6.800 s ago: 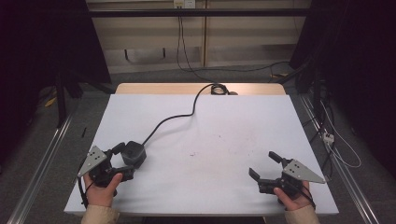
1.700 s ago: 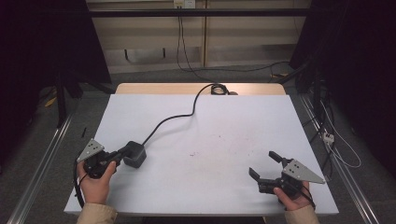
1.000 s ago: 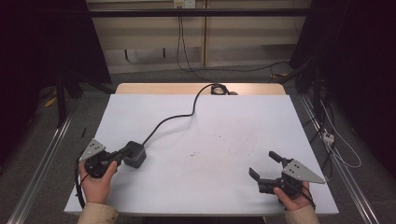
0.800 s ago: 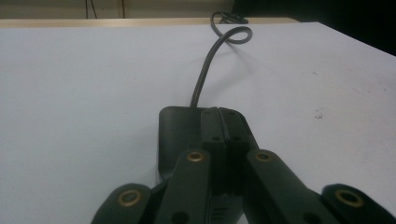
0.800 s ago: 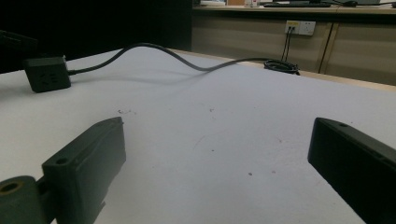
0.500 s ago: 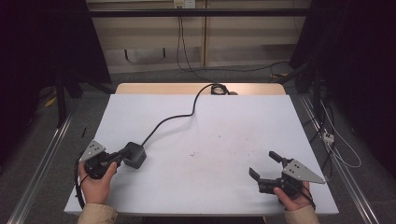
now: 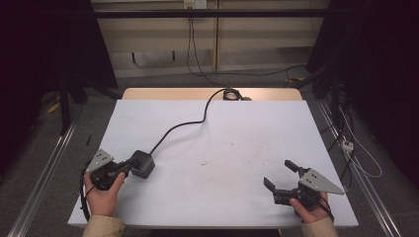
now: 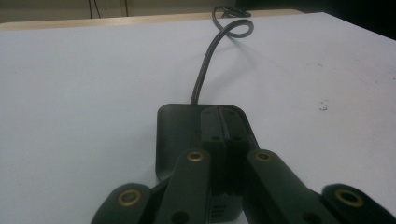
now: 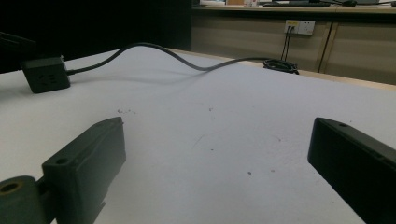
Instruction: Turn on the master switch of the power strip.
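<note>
- A black power adapter [image 7: 142,164] lies flat at the left front of the white table [image 7: 247,133], a boxy block with its cord end facing the far edge.
- Its cable [image 7: 183,126] leaves the far side and runs diagonally away toward the far middle of the table, ending in a small coil [image 7: 231,94] at the wooden strip (the coil is too small to make out clearly).
- The left gripper [image 7: 129,168] has its jaws pressed together with no gap, resting on top of the adapter; in the left gripper view [image 8: 225,135] the jaws cover the block's near half, so whether they pinch any part of it I cannot tell.
- The right gripper [image 7: 282,175] sits at the right front, well apart from the adapter, jaws spread wide and holding nothing.
- In the right gripper view the adapter [image 9: 45,73] shows a socket-like face, dim and hard to read.
</note>
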Available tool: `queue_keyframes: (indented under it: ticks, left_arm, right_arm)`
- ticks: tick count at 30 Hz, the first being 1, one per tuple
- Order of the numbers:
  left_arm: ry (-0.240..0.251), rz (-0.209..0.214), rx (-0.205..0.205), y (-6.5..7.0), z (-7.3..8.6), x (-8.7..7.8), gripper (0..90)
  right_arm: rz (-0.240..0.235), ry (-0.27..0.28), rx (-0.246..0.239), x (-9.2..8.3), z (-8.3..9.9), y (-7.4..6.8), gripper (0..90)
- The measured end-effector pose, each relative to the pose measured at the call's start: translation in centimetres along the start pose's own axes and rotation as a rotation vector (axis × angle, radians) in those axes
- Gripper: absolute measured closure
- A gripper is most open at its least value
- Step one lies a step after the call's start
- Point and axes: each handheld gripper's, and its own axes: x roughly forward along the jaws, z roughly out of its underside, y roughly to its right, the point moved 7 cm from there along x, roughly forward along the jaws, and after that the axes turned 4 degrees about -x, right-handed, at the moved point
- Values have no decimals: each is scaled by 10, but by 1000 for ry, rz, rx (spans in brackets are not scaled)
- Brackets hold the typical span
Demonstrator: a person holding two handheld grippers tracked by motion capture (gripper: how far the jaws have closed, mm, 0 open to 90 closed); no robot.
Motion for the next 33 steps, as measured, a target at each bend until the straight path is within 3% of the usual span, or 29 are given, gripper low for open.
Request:
queue_keyframes:
  ticks: [6, 12, 16, 33]
  left_arm:
    - [-4, -3, 2, 0, 1, 0, 900]
    - [-16, -18, 30, 1, 0, 0, 900]
    - [-13, -8, 10, 0, 0, 1, 900]
    - [-17, -8, -3, 0, 1, 1, 900]
  right_arm:
    - [2, 1, 1, 0, 0, 0, 37]
    - [4, 1, 3, 0, 0, 0, 37]
    - [4, 1, 0, 0, 0, 1, 37]
    - [5, -2, -1, -1, 0, 0, 37]
